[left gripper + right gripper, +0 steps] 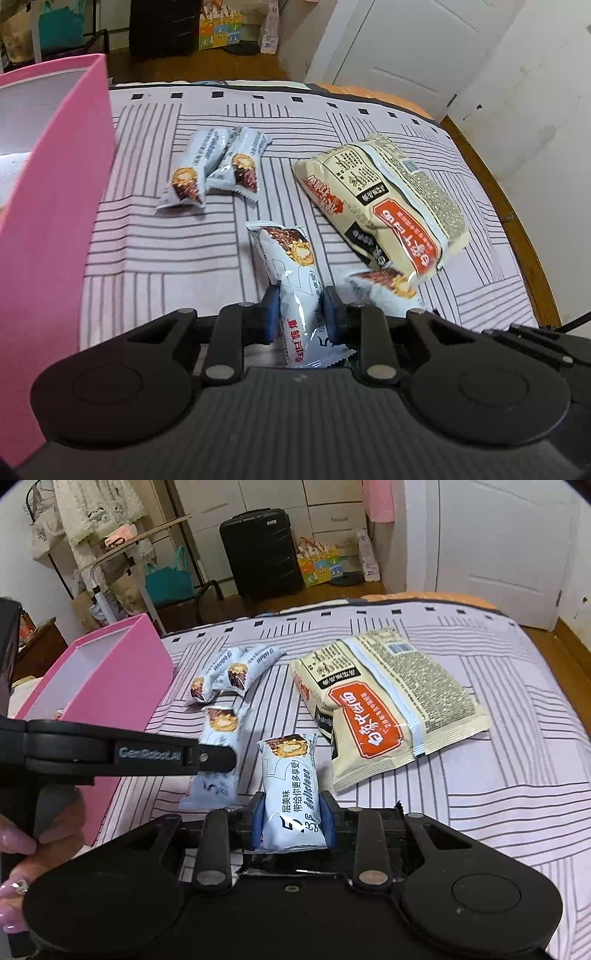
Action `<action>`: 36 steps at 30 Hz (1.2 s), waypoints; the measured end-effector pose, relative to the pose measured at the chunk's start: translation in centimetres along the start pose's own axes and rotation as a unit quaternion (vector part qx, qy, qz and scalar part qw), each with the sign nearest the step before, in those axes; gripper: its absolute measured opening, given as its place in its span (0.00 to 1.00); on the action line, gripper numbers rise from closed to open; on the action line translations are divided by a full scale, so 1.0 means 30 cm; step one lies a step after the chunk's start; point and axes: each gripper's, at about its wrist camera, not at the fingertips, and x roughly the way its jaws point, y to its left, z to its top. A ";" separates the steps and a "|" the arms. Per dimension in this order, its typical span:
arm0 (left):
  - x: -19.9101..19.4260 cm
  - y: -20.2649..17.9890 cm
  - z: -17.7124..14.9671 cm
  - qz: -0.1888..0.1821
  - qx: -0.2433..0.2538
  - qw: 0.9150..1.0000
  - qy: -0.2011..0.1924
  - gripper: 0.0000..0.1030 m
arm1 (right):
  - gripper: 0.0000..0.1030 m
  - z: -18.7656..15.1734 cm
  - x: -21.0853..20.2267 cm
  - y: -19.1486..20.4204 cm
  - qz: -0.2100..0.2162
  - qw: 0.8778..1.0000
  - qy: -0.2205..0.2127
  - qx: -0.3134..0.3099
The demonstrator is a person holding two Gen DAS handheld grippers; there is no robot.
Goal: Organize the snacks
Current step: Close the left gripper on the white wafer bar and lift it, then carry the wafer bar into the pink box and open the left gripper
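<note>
Clamped between the left gripper's [301,314] blue fingers [271,314] is one wafer packet [291,273]; the right gripper [293,819] pinches another wafer bar [291,790]. Only the right wrist view shows a hand [22,853] holding the left tool. Two more packets [210,166] and a noodle bag [388,199] lie mid-bed [166,251], beside the pink box [55,184] at its left edge.

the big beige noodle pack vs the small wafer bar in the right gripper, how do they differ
The beige noodle pack is far larger than the wafer bar. The noodle pack is beige with an orange label; the wafer bar is pale blue. The noodle pack lies free on the bedsheet; the wafer bar is clamped in the right gripper. Both are sealed.
</note>
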 end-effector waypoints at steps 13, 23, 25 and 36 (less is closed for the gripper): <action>-0.279 0.009 -0.058 -0.003 0.006 1.000 0.009 0.23 | 0.34 -0.013 -0.176 0.085 0.027 0.999 0.024 0.000; -0.530 0.031 -0.113 0.014 0.042 0.999 -0.028 0.23 | 0.34 0.001 -0.334 0.242 0.066 0.995 0.001 -0.070; -0.570 0.044 -0.120 0.016 0.040 0.998 -0.035 0.23 | 0.34 0.005 -0.357 0.280 0.077 0.993 -0.002 -0.088; -0.761 0.177 -0.126 0.049 0.025 0.994 -0.095 0.23 | 0.34 0.093 -0.345 0.471 0.159 0.976 -0.034 -0.148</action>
